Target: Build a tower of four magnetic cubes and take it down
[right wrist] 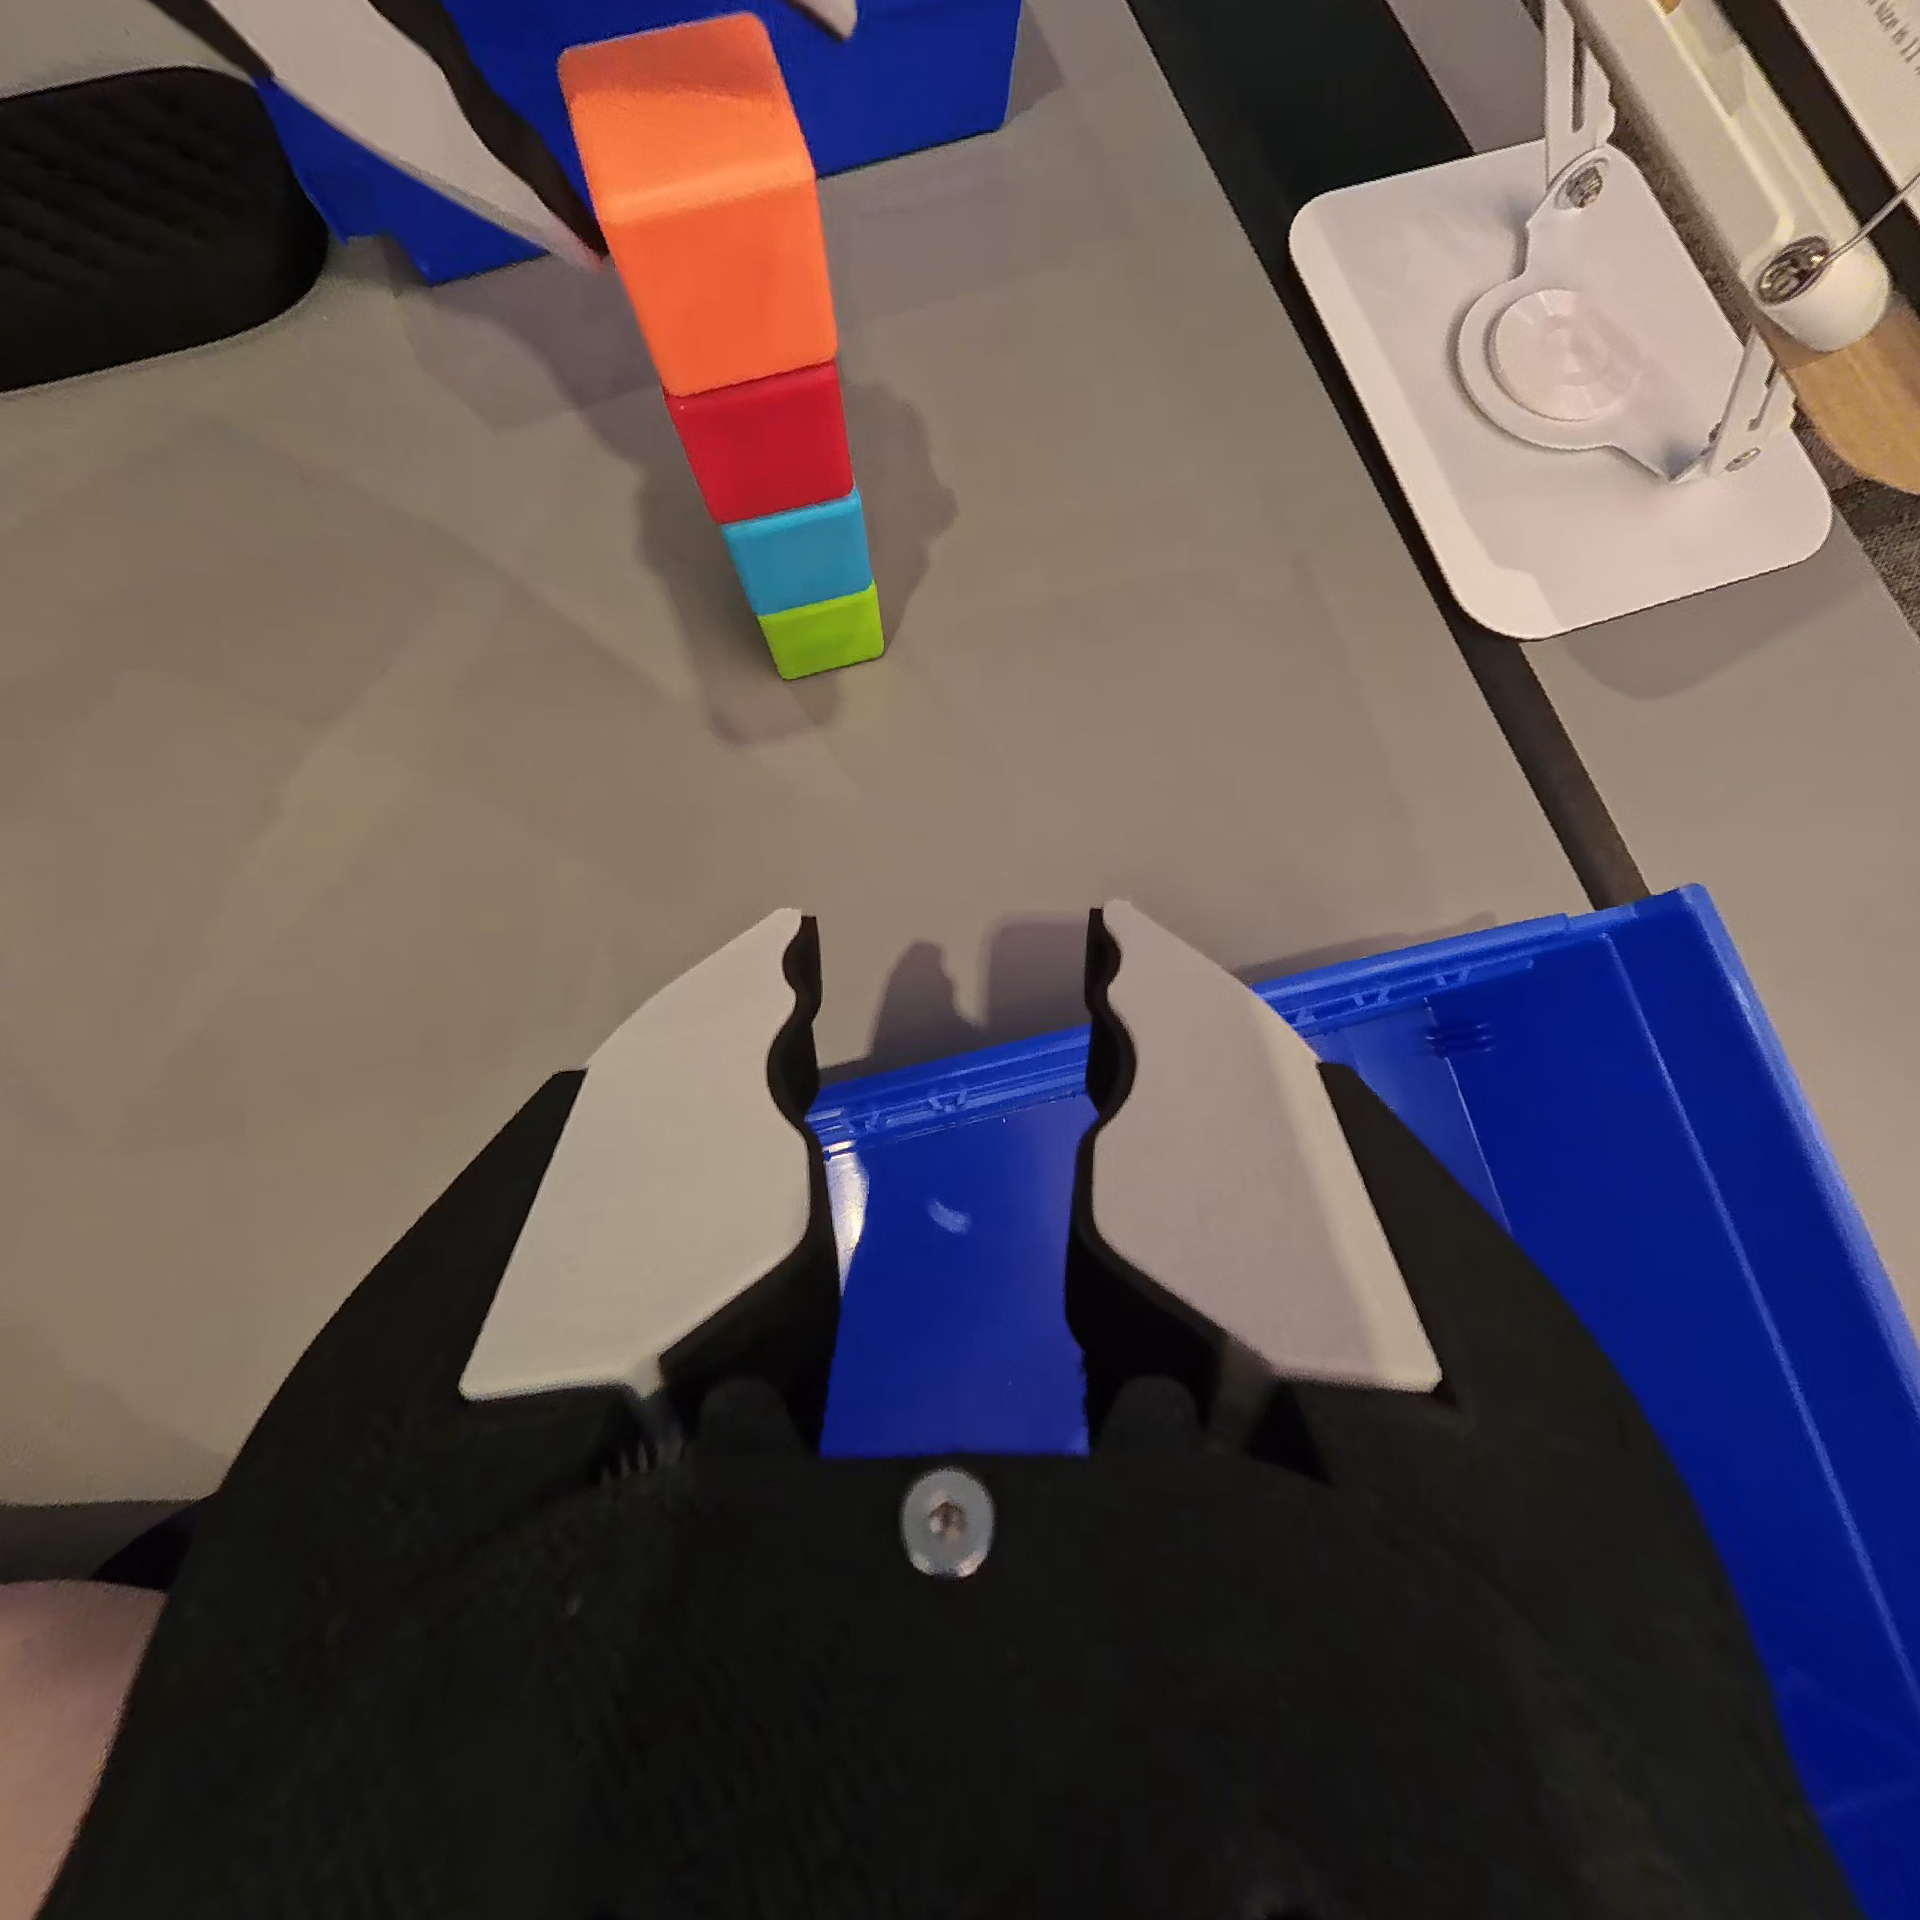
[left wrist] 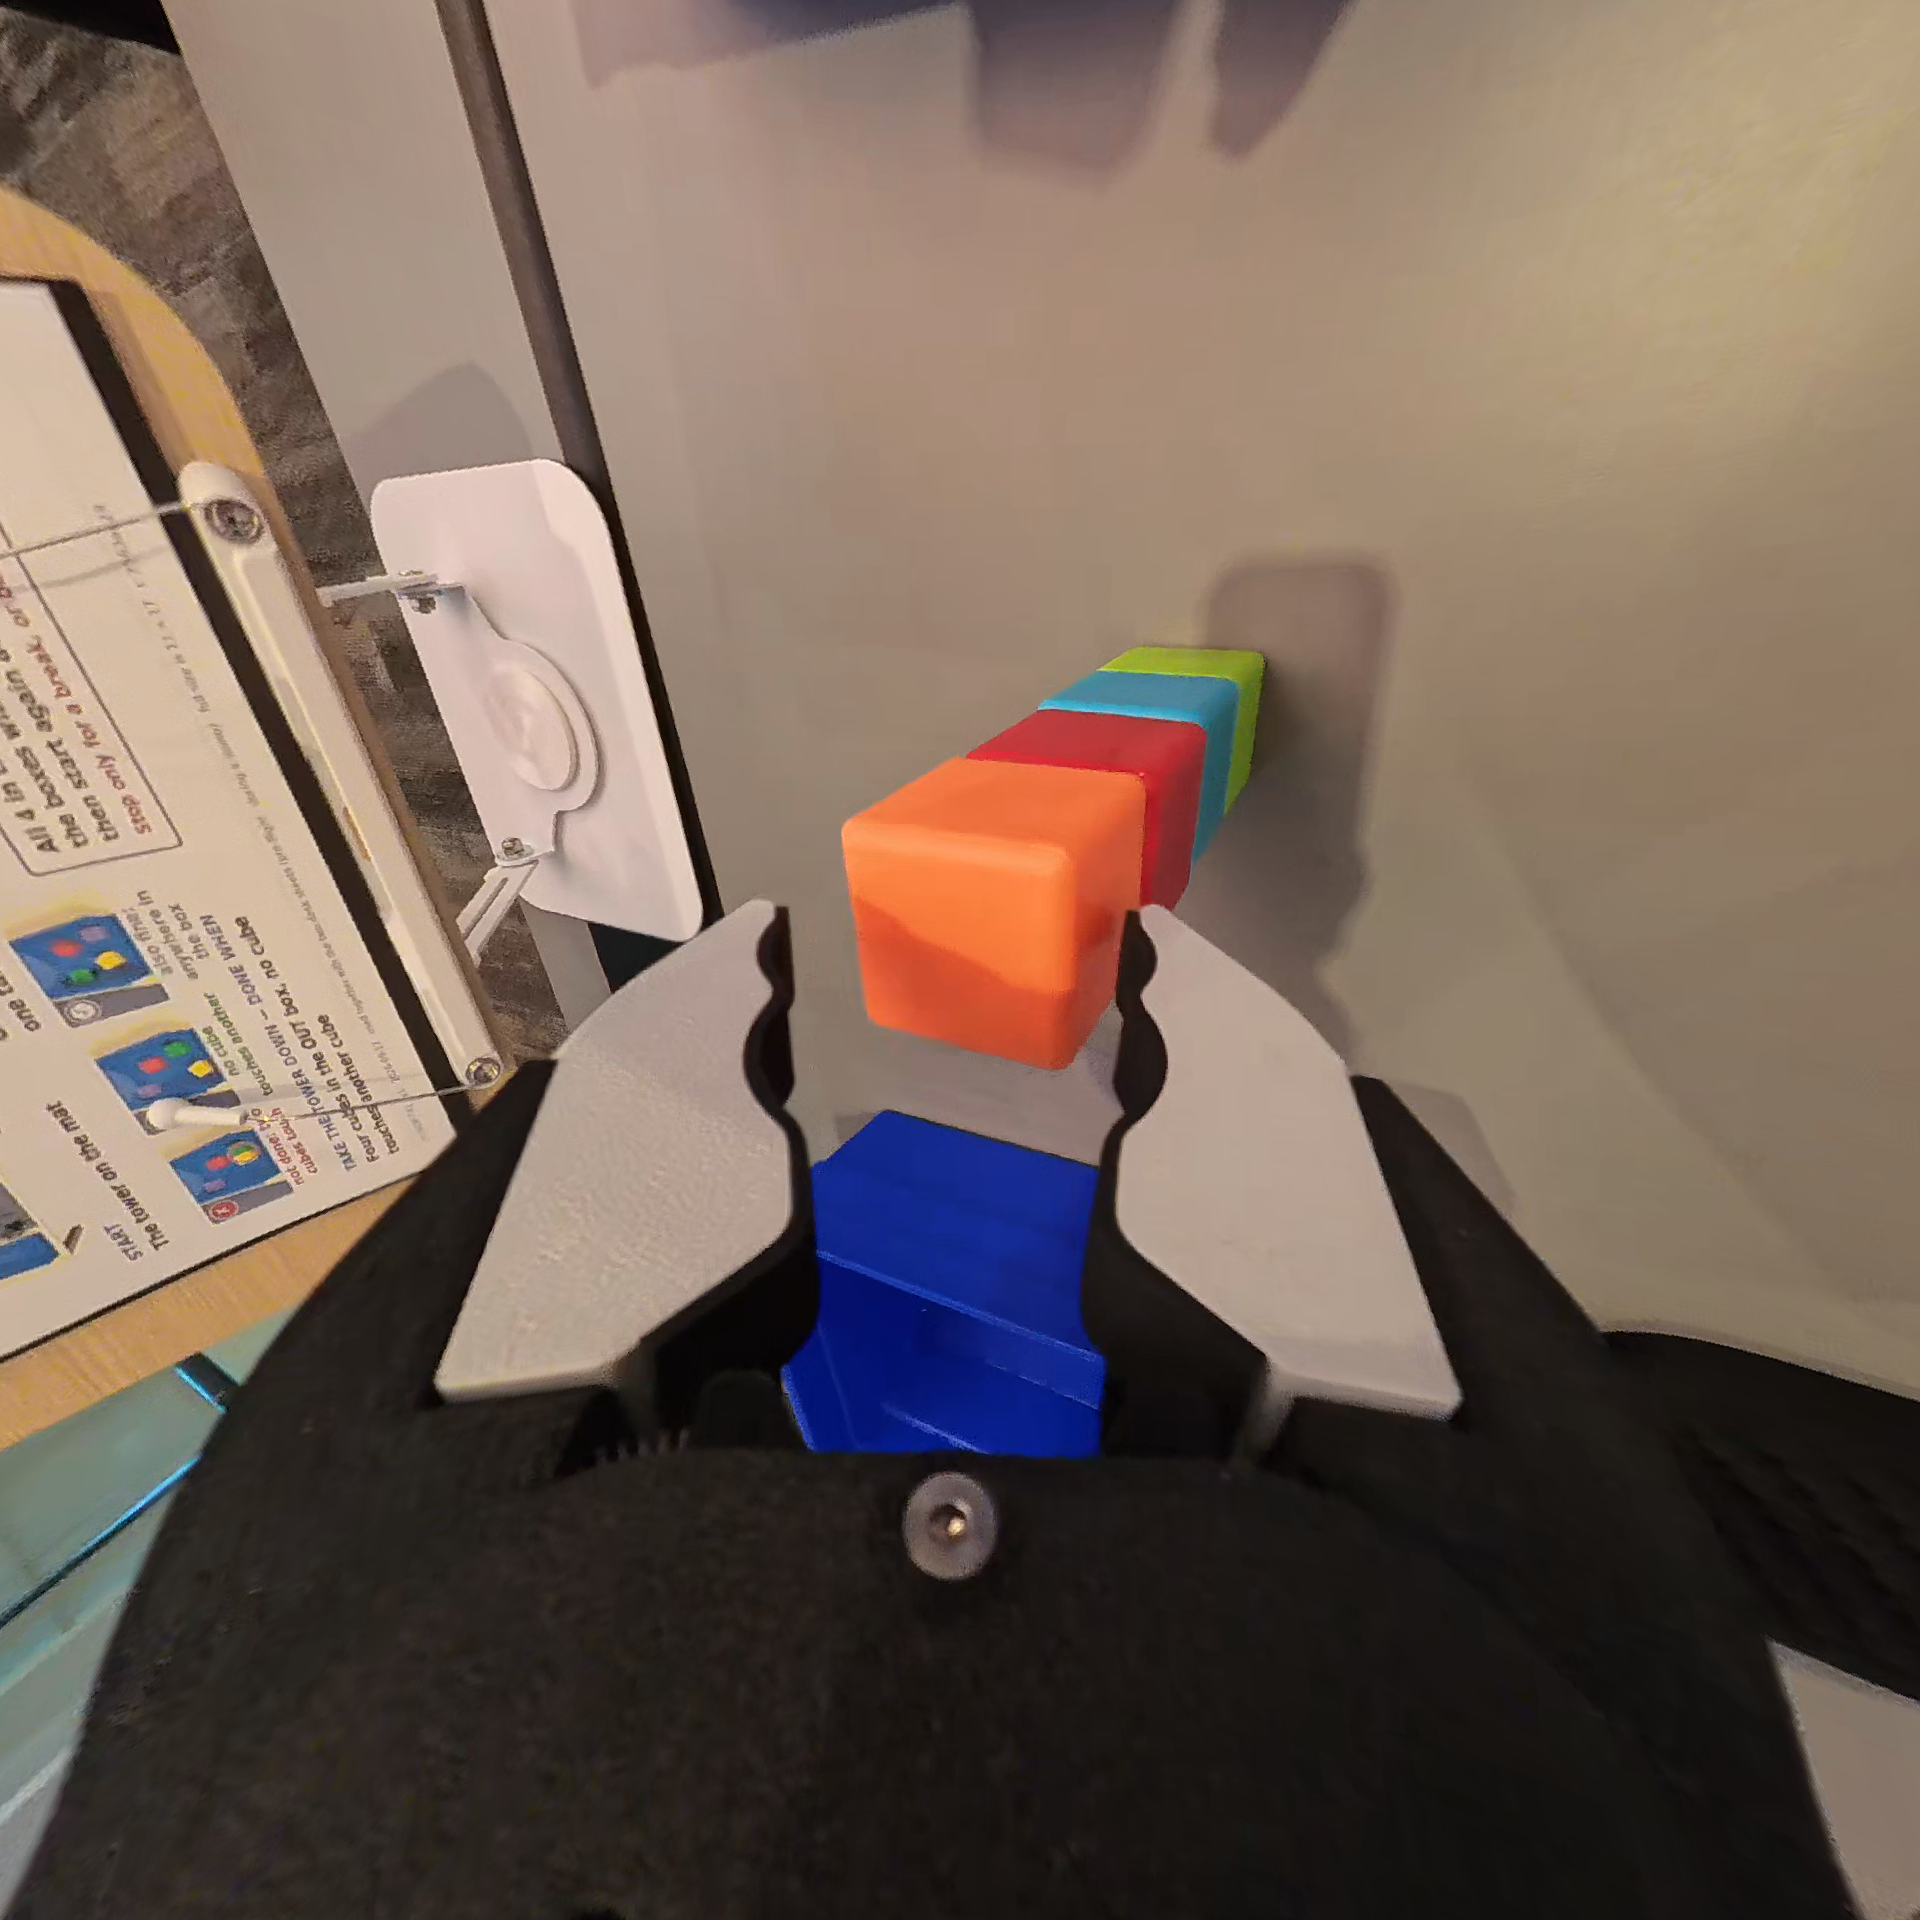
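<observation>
A tower of four cubes stands on the grey mat (right wrist: 416,727): green (right wrist: 821,634) at the bottom, then light blue (right wrist: 795,551), red (right wrist: 764,442), and orange (right wrist: 717,239) on top. In the left wrist view I look down on it, with the orange cube (left wrist: 977,904) nearest. My left gripper (left wrist: 956,920) is open, its tips on either side of the orange cube's near end. One of its fingers (right wrist: 447,135) shows beside that cube in the right wrist view. My right gripper (right wrist: 951,914) is open and empty, well short of the tower.
A blue box (right wrist: 1558,1143) lies under my right gripper. Another blue box (right wrist: 914,83) stands behind the tower, and it shows under my left gripper (left wrist: 956,1299). A white stand base (right wrist: 1558,416) sits at the right. It holds an instruction sheet (left wrist: 104,831). One gripper's finger ends stand about 15 cm off the other's.
</observation>
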Demonstrator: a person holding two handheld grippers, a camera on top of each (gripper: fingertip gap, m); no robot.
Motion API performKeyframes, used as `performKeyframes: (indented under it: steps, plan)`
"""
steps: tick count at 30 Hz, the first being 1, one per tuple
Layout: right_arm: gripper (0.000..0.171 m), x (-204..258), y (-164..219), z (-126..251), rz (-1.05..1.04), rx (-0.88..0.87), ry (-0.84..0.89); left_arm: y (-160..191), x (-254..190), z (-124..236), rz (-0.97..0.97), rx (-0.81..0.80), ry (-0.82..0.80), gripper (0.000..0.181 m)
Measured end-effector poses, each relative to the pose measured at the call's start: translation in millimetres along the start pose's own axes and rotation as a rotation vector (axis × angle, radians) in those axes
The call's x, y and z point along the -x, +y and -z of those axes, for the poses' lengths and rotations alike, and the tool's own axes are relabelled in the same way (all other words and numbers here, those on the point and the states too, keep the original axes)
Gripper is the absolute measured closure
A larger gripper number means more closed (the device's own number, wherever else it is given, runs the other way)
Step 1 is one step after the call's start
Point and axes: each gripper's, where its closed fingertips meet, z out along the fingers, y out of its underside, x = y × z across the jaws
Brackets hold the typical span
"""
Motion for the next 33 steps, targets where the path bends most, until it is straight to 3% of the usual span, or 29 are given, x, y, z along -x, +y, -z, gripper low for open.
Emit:
performKeyframes:
  steps: [4, 9, 14, 20, 23, 33]
  plan:
    - [0.121, 0, 1, 0, 0.001, 0.001, -0.001, 8, 4, 10, 0.088, -0.099, -0.021, 0.120]
    - [0.120, 1, -2, 1, 0.005, -0.009, -0.001, 30, 8, 19, 0.371, -0.372, -0.076, 0.121]
    - [0.120, 2, -3, -2, 0.011, -0.001, 0.001, 36, -10, -1, 0.687, -0.678, -0.014, 0.116]
    - [0.120, 6, -6, -7, 0.028, 0.012, 0.000, 6, -35, -29, 0.776, -0.880, 0.031, 0.111]
    - [0.120, 6, -5, -8, 0.032, 0.023, 0.005, 3, -25, -40, 0.874, -0.931, 0.037, 0.097]
    - [0.119, 5, -3, -13, 0.030, 0.032, -0.005, -15, -14, -47, 0.861, -1.169, 0.010, 0.112]
